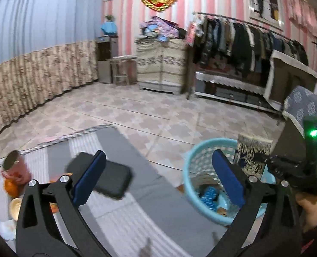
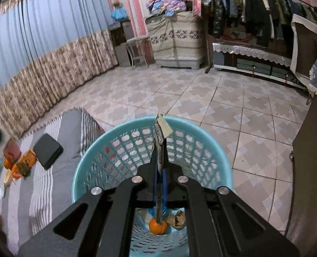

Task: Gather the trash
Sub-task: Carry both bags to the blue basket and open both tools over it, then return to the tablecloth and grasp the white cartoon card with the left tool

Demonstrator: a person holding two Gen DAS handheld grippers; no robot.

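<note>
Right hand-held gripper [image 2: 160, 150] pinches wrapper [image 2: 161, 128] above basket [image 2: 89, 150] rim.

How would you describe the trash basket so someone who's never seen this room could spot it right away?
Find the grey striped mat on the tiled floor; the basket stands at its edge. It is a round, light blue plastic tub with lattice-holed walls, the only open container there, with an orange and wrappers inside.

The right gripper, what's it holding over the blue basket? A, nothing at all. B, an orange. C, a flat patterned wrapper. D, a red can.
C: the right gripper is shut on a flat patterned wrapper above the blue basket; the orange lies in the basket's bottom.
</note>
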